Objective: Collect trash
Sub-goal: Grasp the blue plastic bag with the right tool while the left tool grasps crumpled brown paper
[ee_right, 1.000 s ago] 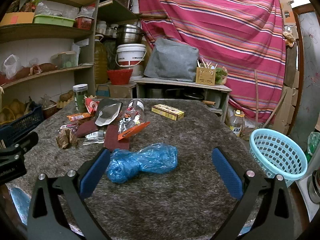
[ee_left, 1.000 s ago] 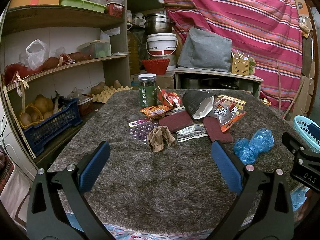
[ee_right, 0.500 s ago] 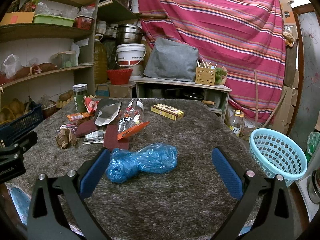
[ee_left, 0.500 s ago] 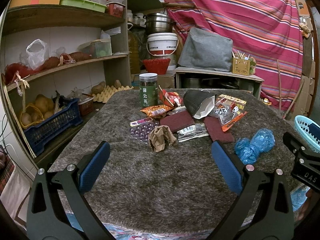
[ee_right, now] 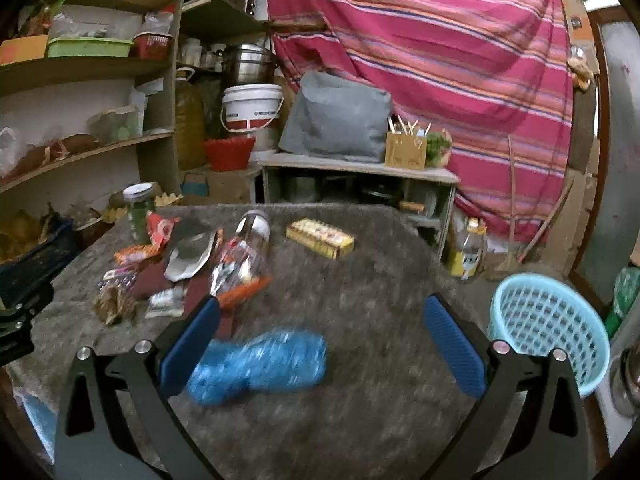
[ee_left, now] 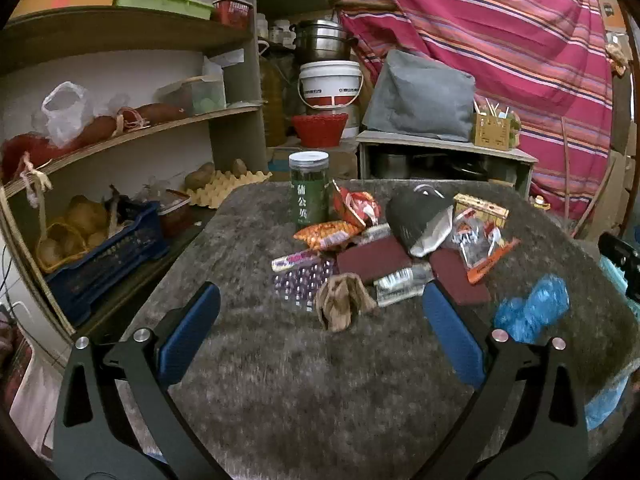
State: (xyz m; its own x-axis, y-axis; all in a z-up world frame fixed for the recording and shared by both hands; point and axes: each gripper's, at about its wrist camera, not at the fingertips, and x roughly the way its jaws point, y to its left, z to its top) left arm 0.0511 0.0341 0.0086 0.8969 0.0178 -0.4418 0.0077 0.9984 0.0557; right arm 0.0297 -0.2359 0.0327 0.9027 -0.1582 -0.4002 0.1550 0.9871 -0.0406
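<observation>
A grey furry table (ee_left: 280,380) fills both views, and the trash lies in a heap on its far left half. The pale blue basket (ee_right: 548,336) stands off the table's right edge, beside the right gripper (ee_right: 322,338). Both grippers hang over the near edge with their fingers spread wide and nothing between them; the left gripper (ee_left: 320,328) faces the heap.

The blue bag (ee_right: 260,360) lies apart from the heap (blurred in the right view), just ahead of the right gripper and touching its left finger in the picture. In the heap, a black pouch (ee_left: 416,220) lies over dark red cloths (ee_left: 372,258), with a green jar (ee_left: 309,190) upright behind, an orange snack packet (ee_left: 330,234) and a crumpled brown paper (ee_left: 342,306) nearest the left gripper.
</observation>
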